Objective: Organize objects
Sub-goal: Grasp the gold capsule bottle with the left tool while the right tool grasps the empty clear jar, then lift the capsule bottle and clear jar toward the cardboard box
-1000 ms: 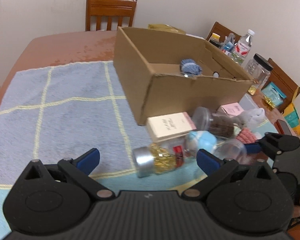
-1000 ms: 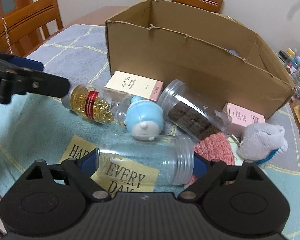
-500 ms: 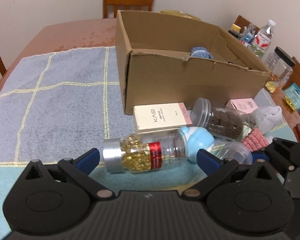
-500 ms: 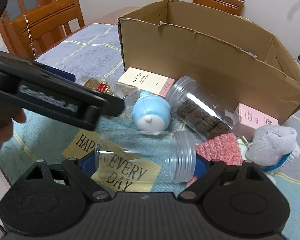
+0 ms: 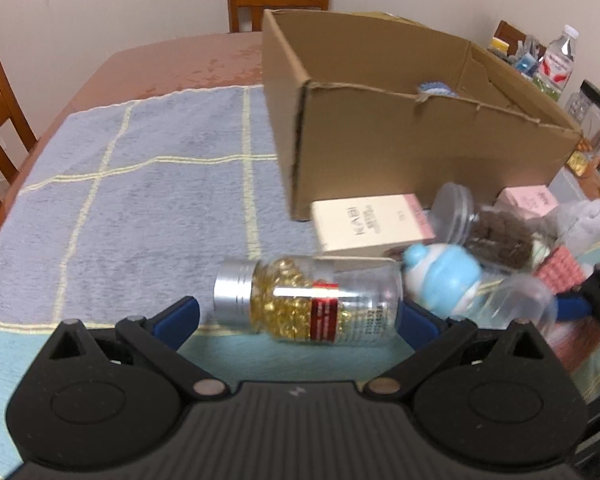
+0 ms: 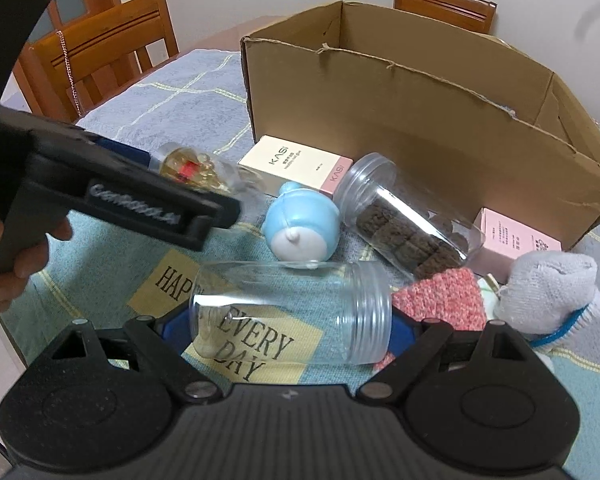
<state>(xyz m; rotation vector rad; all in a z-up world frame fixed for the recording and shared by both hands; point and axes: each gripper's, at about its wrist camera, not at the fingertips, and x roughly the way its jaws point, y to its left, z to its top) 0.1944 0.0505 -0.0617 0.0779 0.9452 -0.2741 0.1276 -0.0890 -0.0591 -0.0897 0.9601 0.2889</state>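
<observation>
A capsule bottle (image 5: 312,304) with a silver cap and gold pills lies on its side on the blue cloth. My left gripper (image 5: 298,316) is open around it, with a small gap at the cap end. A clear empty jar (image 6: 292,308) lies lengthwise between the pads of my right gripper (image 6: 288,324). Those jaws are opening, while the pads touch both ends of the jar. Behind stands an open cardboard box (image 6: 420,120) with a blue knitted item (image 5: 434,88) inside.
Between the grippers and the box lie a blue toy (image 6: 300,228), a cream carton (image 6: 296,164), a jar of brown pieces (image 6: 404,232), a pink carton (image 6: 516,240), a pink knit (image 6: 440,300) and a grey sock (image 6: 552,292). Wooden chairs (image 6: 100,52) ring the table. Bottles (image 5: 556,60) stand at the far right.
My left gripper has come in and down over the capsule bottle, which now lies between its fingers. The right gripper has stayed around the clear jar.
</observation>
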